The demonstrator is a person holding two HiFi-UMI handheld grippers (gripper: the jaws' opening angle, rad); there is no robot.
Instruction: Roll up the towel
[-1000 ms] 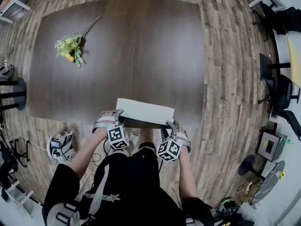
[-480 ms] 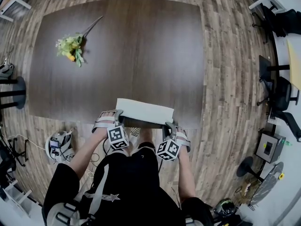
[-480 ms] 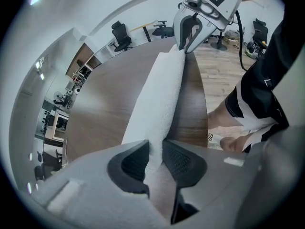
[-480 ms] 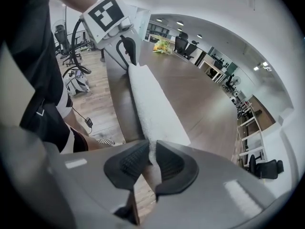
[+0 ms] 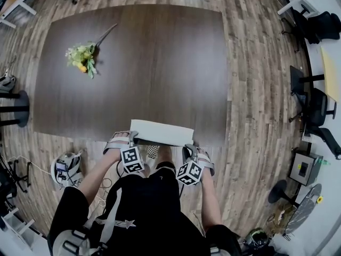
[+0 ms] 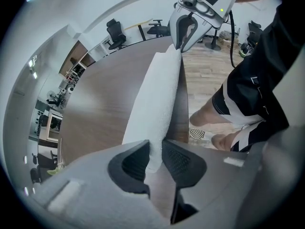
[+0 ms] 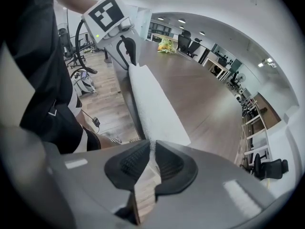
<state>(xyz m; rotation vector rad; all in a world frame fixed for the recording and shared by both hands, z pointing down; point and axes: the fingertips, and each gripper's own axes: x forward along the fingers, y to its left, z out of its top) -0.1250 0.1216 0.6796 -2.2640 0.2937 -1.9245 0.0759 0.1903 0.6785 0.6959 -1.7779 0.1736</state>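
Observation:
A white towel lies as a folded strip along the near edge of the dark brown table. My left gripper holds the strip's left end and my right gripper its right end. In the left gripper view the towel runs from my left gripper up to the right gripper. In the right gripper view the towel runs between the pads of my right gripper towards the left gripper. Both pairs of jaws have just been closing and now pinch the cloth.
A bunch of yellow and green flowers lies at the table's far left. The person's legs and dark shorts are right against the near edge. Office chairs and small gear stand on the wood floor around the table.
Both grippers and the towel's near edge sit a little nearer the person than before. The flowers have not moved.

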